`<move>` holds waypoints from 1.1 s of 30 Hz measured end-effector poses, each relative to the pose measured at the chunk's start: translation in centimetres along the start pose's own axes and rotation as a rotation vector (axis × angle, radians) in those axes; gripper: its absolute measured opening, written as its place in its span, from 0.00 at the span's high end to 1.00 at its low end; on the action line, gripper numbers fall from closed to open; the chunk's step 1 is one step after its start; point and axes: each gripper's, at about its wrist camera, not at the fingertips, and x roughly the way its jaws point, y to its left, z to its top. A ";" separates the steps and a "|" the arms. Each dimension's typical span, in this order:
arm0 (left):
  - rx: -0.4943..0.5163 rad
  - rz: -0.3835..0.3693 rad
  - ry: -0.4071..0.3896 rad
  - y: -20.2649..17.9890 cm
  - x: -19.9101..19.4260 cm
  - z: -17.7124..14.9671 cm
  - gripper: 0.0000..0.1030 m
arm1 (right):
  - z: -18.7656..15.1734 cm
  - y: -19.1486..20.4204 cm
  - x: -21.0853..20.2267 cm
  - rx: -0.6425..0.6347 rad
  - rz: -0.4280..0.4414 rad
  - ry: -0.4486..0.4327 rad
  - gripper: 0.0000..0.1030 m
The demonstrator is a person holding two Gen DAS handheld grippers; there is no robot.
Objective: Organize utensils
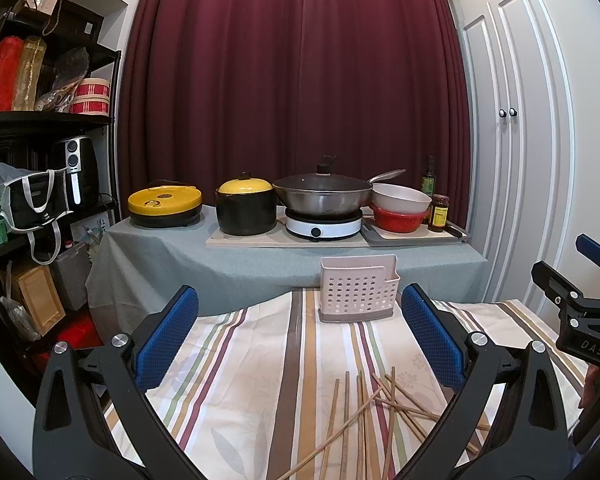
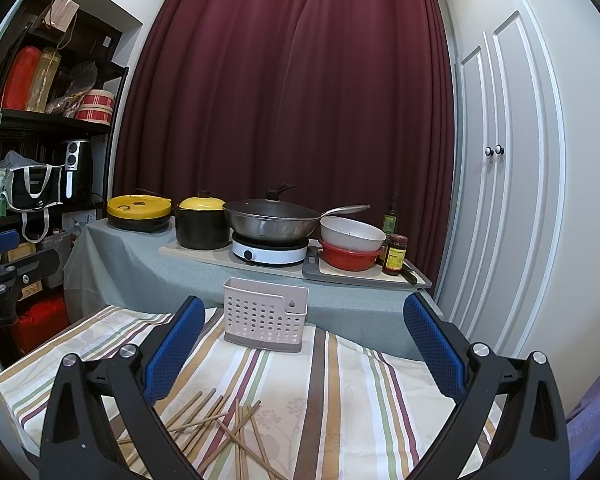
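Both grippers (image 1: 300,344) (image 2: 304,348) gape above chopsticks (image 2: 224,428) scattered crisscross, mostly pointing away

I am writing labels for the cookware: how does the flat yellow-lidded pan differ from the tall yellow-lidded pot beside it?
The flat pan is low and wide; the tall pot is deep and narrower. The flat pan's lid is nearly level; the tall pot's lid is domed with a dark knob. Both have yellow lids on black bodies.
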 end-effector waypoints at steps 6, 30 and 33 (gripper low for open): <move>0.002 -0.002 0.003 -0.1 0.2 -0.1 0.04 | -0.4 0.3 0.3 -0.004 0.004 0.006 0.06; 0.056 -0.070 0.365 2.4 10.9 -14.7 0.04 | -13.8 0.0 8.6 0.025 0.143 0.359 0.06; 0.077 -0.078 0.410 2.6 11.1 -17.0 0.04 | -15.1 0.1 8.9 0.026 0.153 0.374 0.06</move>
